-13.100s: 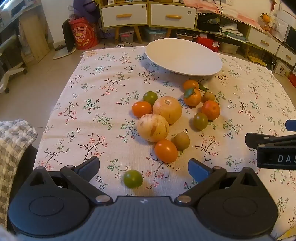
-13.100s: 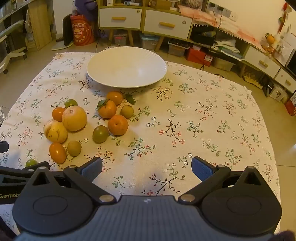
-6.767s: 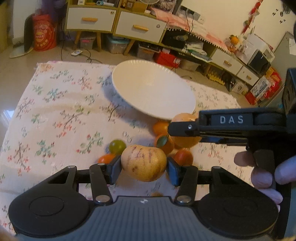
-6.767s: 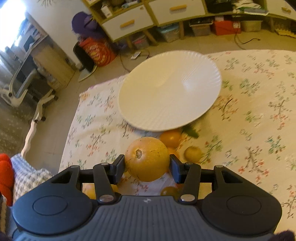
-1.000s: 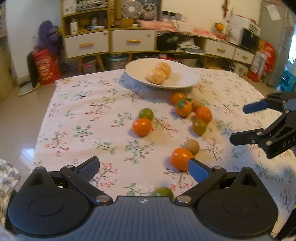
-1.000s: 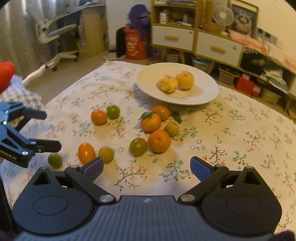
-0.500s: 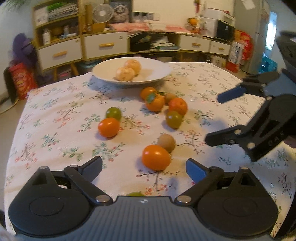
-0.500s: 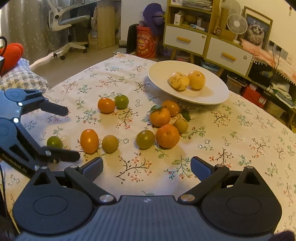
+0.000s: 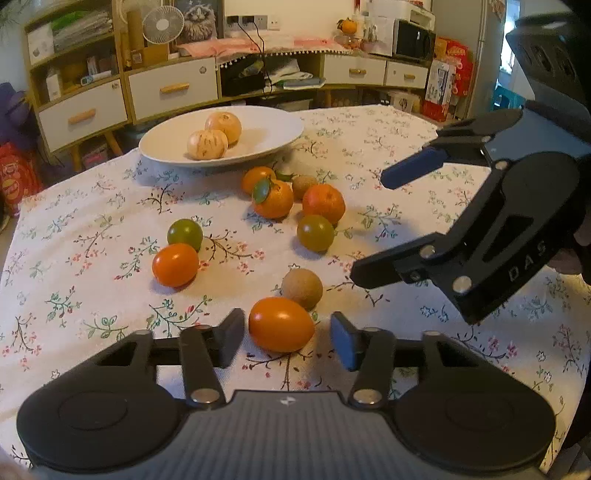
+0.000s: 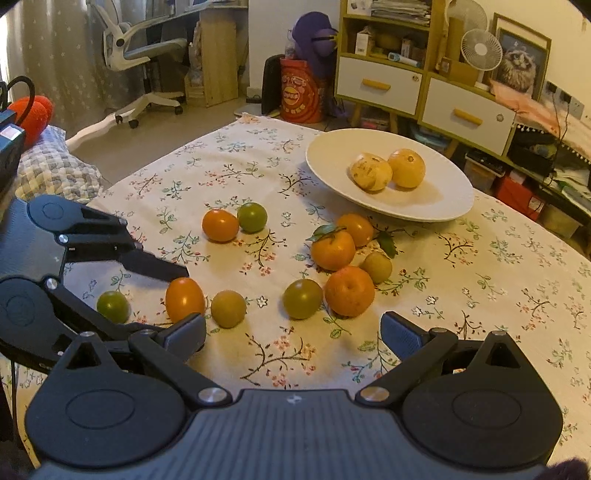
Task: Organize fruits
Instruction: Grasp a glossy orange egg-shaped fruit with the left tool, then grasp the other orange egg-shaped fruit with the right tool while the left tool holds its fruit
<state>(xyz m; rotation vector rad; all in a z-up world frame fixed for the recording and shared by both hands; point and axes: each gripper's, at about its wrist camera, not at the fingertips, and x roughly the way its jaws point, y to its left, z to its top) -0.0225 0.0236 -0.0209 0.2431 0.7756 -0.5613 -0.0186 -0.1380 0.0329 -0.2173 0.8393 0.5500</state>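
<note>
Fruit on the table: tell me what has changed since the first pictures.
The two big pale fruits went from the cloth onto the white plate, one in each gripper. The left gripper has since come down around the oval orange fruit and is closing, not yet touching. The other small fruit stayed put.

Brown fruit (image 9: 301,288) just behind tomato (image 9: 281,324)

A lived-in home, most likely a living room, is shown. Beyond the counter's far edge a low wooden sideboard (image 9: 170,92) with white drawers and wooden handles is seen, topped by a small desk fan (image 9: 163,24) and a framed cat picture (image 9: 198,18). A microwave (image 9: 413,38) is set on the sideboard at the right. The counter is covered with a floral tablecloth (image 9: 92,236). A white swivel chair (image 10: 142,48) is placed by a desk, and a red printed bag (image 10: 301,94) is left on the tiled floor.
</note>
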